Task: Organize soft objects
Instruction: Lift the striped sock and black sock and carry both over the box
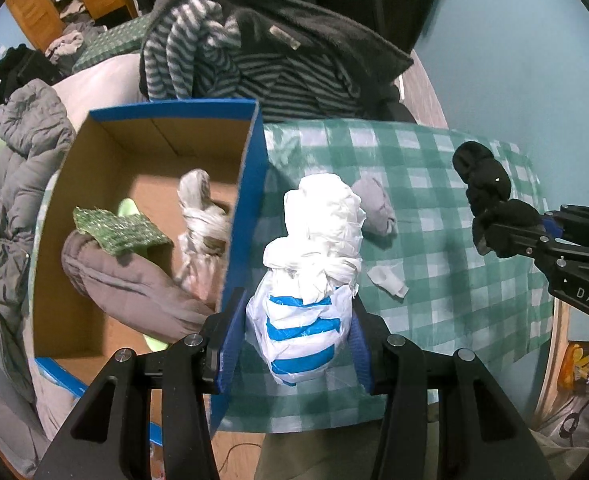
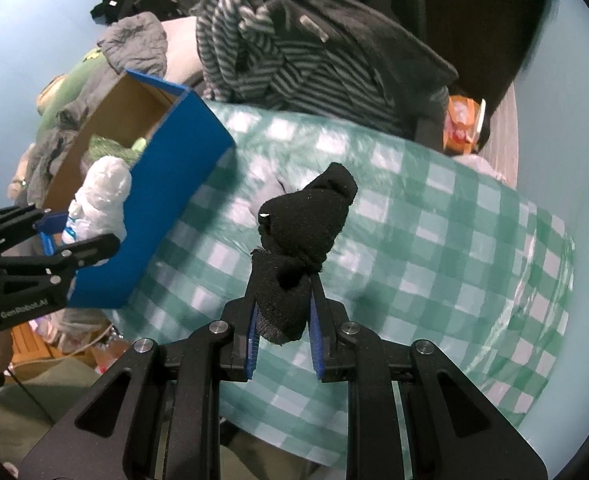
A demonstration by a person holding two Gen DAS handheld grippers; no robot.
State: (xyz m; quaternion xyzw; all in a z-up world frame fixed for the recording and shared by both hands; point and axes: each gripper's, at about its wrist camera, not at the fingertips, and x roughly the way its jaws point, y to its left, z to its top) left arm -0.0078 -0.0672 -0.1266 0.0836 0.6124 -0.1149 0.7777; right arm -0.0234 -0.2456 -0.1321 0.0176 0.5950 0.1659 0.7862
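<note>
1. Above the bench [image 1: 434, 200], which wears a green-and-white checked cloth [image 2: 434, 248], the left gripper [image 1: 296, 340] holds a knotted white plastic bag with blue stripes [image 1: 314, 264]; its blue-padded fingers [image 1: 230, 344] press on the bag's lower part from both sides.
2. In the right wrist view the same bag [image 2: 102, 196] shows in front of the blue wall of the cardboard box [image 2: 182, 184], with the left gripper [image 2: 66, 240] clamped around it.
3. The right gripper [image 2: 284, 332] is clenched on a knotted black sock [image 2: 302, 232], which sticks out beyond the fingertips; from the left wrist view the sock [image 1: 486, 188] is seen at the right, clear of the cloth, gripped by the right gripper [image 1: 534, 236].
4. The open box [image 1: 250, 184] stands at the bench's left edge and holds a grey padded garment [image 1: 126, 280], a green patterned piece [image 1: 122, 232] lying on it, and a knotted pale bundle [image 1: 202, 216].
5. On the cloth, just behind the white bag, lies a grey sock [image 1: 378, 208]; a small white scrap [image 1: 386, 280] lies near it.
6. Behind the bench, striped and dark clothes [image 1: 262, 52] are heaped up.
</note>
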